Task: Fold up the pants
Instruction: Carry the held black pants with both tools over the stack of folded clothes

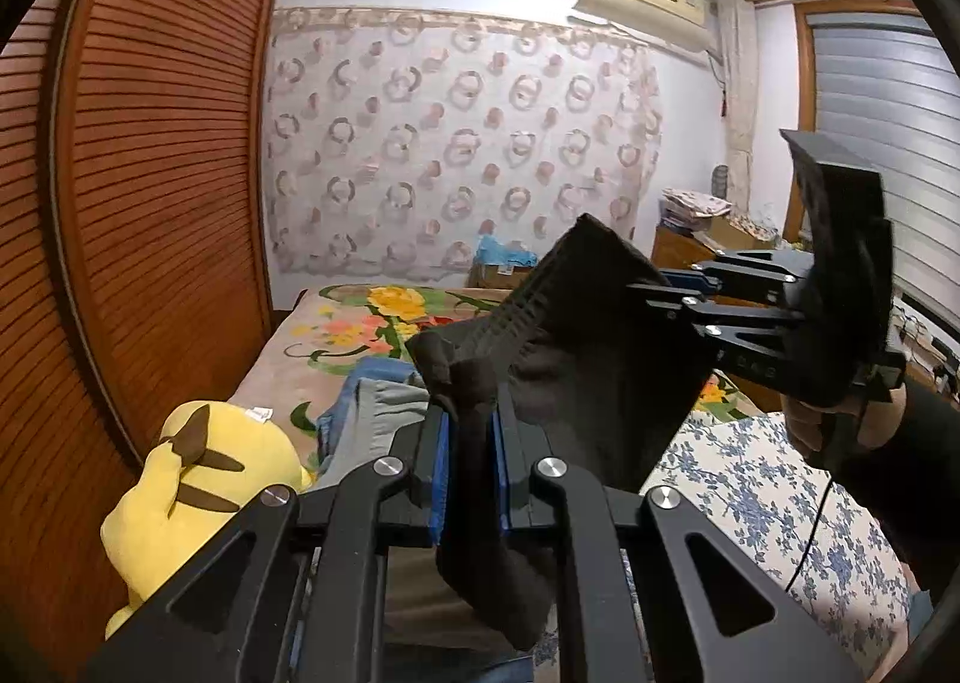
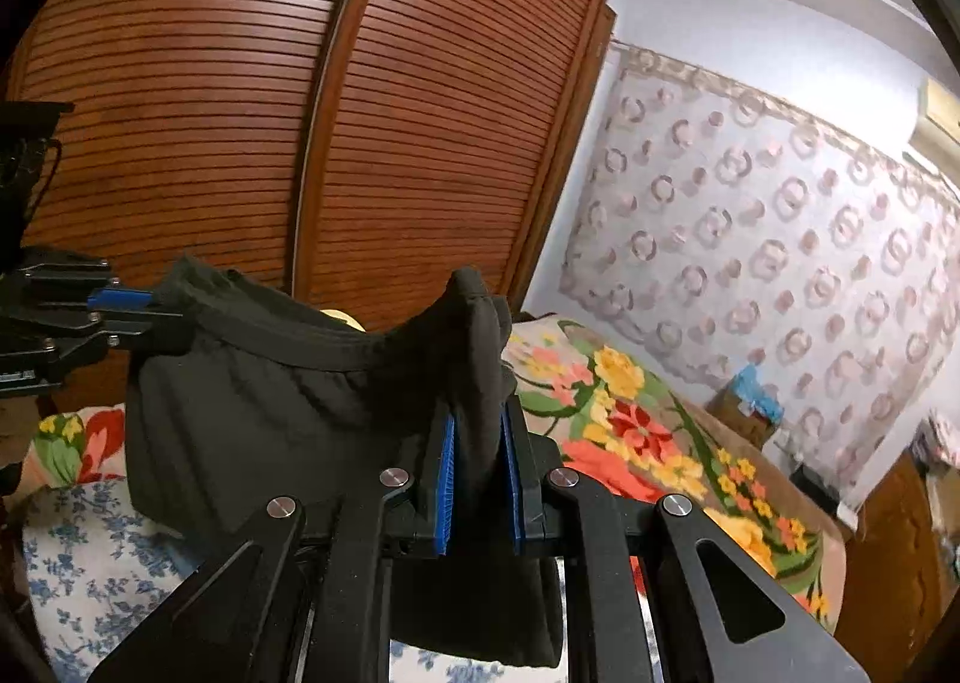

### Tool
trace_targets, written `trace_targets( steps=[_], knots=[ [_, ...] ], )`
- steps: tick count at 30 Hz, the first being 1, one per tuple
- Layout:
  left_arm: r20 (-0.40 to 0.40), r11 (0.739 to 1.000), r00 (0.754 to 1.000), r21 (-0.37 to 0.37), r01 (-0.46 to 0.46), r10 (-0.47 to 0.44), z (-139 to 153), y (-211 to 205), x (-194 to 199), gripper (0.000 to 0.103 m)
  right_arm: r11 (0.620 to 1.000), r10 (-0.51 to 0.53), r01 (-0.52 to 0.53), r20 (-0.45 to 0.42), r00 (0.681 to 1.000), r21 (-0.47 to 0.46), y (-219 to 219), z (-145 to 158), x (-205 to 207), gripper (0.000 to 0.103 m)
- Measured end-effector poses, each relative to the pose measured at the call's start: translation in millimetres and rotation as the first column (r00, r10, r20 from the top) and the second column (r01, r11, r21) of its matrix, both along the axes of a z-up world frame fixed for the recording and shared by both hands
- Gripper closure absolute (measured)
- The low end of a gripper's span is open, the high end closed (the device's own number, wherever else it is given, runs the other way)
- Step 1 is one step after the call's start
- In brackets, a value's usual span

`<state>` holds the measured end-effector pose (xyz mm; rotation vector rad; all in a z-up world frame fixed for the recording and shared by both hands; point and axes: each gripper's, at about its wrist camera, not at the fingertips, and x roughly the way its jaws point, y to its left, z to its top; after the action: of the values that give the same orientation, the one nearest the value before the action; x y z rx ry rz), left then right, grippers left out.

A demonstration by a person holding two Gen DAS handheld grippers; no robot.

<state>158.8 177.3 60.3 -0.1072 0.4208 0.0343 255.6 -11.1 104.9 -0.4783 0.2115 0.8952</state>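
We hold the black pants (image 2: 270,383) aloft over the bed (image 2: 630,431) — left gripper (image 1: 471,443) and right gripper (image 2: 480,461) each clamped on the waistband — likely to let them hang straight.

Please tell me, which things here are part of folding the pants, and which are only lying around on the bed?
Part of the job:
black pants, held up by the waistband
left gripper, clamped on the pants
right gripper, clamped on the pants

Only lying around:
yellow plush toy
blue and grey clothes
floral blanket
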Motion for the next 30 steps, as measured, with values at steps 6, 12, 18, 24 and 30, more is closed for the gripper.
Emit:
trace_targets(
  steps=[6, 12, 18, 24, 30],
  knots=[
    [0.004, 0.999, 0.999, -0.009, -0.054, 0.054, -2.5, 8.8, -1.3, 0.090, 1.000, 0.014, -0.014, 0.004, 1.000, -0.022, 18.1, -6.6, 14.3, 0.089],
    [-0.043, 0.994, 0.994, -0.035, -0.103, 0.101, -21.8, 17.8, -0.2, 0.090, 0.997, 0.032, -0.031, 0.008, 0.999, -0.064, 43.5, -14.0, 27.6, 0.089],
    [-0.056, 0.990, 0.991, -0.061, -0.127, 0.124, -29.4, 22.8, -5.7, 0.090, 0.993, 0.064, -0.061, 0.021, 0.998, -0.102, 60.7, -22.3, 34.5, 0.089],
    [-0.074, 0.989, 0.988, -0.051, -0.142, 0.138, -34.0, 25.6, -4.6, 0.090, 0.992, 0.075, -0.076, -0.006, 0.997, -0.100, 67.2, -24.6, 42.7, 0.089],
    [-0.087, 0.985, 0.984, -0.060, -0.161, 0.155, -41.4, 26.9, -7.0, 0.090, 0.993, 0.077, -0.080, -0.038, 0.996, -0.090, 72.2, -22.0, 51.0, 0.082]
  ],
)
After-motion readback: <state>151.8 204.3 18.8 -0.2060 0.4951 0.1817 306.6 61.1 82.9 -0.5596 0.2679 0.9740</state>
